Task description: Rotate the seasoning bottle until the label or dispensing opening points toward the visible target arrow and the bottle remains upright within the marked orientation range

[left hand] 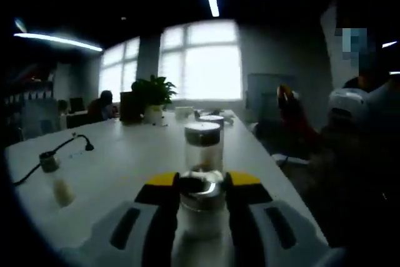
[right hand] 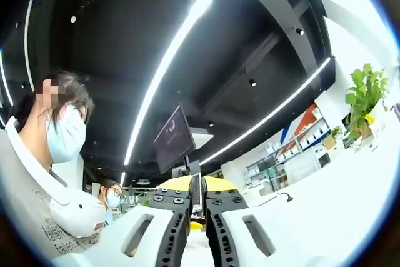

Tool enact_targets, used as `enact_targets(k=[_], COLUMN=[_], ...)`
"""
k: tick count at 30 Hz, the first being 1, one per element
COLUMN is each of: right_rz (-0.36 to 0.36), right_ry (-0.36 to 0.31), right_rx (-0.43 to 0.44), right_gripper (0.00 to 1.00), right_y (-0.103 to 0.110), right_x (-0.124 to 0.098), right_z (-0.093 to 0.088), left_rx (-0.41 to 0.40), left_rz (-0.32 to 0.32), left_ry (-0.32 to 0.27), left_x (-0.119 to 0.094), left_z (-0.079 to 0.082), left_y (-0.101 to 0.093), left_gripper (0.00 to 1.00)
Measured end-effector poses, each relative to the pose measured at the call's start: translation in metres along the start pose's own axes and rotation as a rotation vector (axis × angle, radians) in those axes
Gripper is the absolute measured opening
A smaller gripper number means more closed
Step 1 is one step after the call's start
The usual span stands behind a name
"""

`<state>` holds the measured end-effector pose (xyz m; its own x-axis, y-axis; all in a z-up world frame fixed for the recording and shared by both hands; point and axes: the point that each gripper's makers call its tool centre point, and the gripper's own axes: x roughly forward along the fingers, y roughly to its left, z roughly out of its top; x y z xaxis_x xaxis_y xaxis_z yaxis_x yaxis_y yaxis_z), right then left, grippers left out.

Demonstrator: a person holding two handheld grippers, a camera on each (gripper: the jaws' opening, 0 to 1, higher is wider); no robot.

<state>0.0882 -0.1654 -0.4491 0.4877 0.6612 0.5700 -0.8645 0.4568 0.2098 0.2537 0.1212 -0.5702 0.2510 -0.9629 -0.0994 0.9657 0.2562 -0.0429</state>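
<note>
Clear glass seasoning bottle (left hand: 201,201) upright on white worktop (left hand: 125,154), at 6 o'clock, clamped at metal neck by left hand-held gripper (left hand: 201,186), probably for twisting. Second jar (left hand: 202,145) behind at 12. Right hand-held gripper (right hand: 197,207) nearly closed, holding nothing, tilted ceilingward, looks parked.

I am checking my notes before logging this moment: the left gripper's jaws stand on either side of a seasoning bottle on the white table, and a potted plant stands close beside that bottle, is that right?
Not quite. In the left gripper view the left gripper does have its jaws on either side of the seasoning bottle on the white table, but the potted plant stands at the table's far end by the window, not beside the bottle.
</note>
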Motion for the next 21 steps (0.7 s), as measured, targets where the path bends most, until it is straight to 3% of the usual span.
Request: enact_targets(k=[3,4,6,10,13,15,17,21], right_rz=[-0.005,-0.005,-0.004,-0.006,-0.003,0.002,0.003,-0.005], right_ry=[-0.008,-0.011,-0.019,-0.030,-0.026,-0.026,-0.028,-0.028], right_rx=[0.005,0.009,0.017,0.021,0.028,0.022,0.015,0.016], right_gripper=[0.03,0.03,0.03,0.03,0.03,0.03,0.03,0.03], right_y=[-0.002,-0.002,-0.002,0.000,0.001,0.003,0.002,-0.002], right_x=[-0.002,-0.002,-0.002,-0.001,0.001,0.000,-0.001,-0.001], right_z=[0.002,0.002,0.003,0.005,0.005,0.006,0.006,0.006], left_rx=[-0.011,-0.064,-0.076,-0.048,-0.018,-0.040,-0.061,-0.064], left_rz=[0.008,0.021,0.070,0.181,0.331,0.419,0.435,0.589], left_ry=[0.004,0.025,0.035,-0.042,-0.010,0.003,-0.018,-0.068], left_x=[0.002,0.001,0.000,-0.002,-0.005,-0.008,-0.005,-0.011], left_z=[0.001,-0.003,-0.005,0.009,0.007,0.003,0.002,0.003], left_y=[-0.001,-0.001,0.002,-0.002,0.005,0.009,0.002,0.010], left_gripper=[0.31,0.32,0.33,0.41,0.42,0.41,0.42,0.43])
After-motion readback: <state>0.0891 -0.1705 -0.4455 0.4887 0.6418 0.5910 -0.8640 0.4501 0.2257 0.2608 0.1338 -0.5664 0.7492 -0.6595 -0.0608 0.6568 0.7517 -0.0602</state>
